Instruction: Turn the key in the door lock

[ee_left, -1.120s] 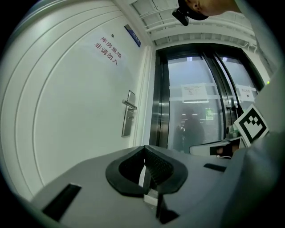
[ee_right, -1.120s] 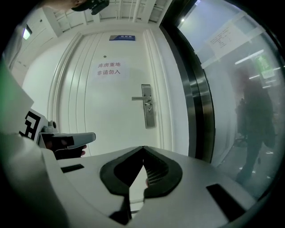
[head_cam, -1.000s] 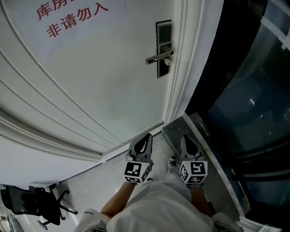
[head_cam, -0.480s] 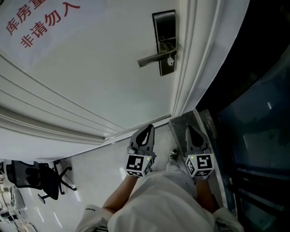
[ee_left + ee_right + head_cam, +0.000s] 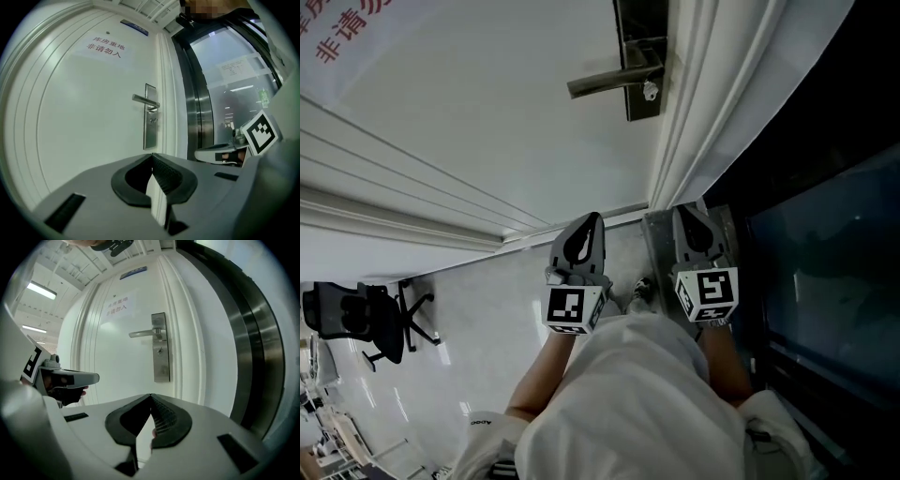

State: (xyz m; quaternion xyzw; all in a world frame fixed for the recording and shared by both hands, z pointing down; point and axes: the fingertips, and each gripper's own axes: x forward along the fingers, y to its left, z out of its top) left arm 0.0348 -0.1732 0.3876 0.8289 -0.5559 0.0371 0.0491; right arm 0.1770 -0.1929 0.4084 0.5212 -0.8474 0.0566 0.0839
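Two tongs are in view, both closed and empty. The L tongs and R tongs are held side by side, close to the person's body, each with its jaws meeting at the tips and nothing between them. Both point toward the door and are well apart from it, with no contact.

Door: white, paneled, shut. A steel lock plate is mounted at the door's R edge, approx. mid-height per the gripper views. A lever handle projects from the plate toward the door's middle. The key sits in the lock just below the handle, on the plate's lower part; its orientation is too small to make out.

A sign with red characters is fixed on the upper door, toward the L edge of the head view. A metal frame and dark glass panel stand R of the door.

An office chair stands on the floor, well L of the person.
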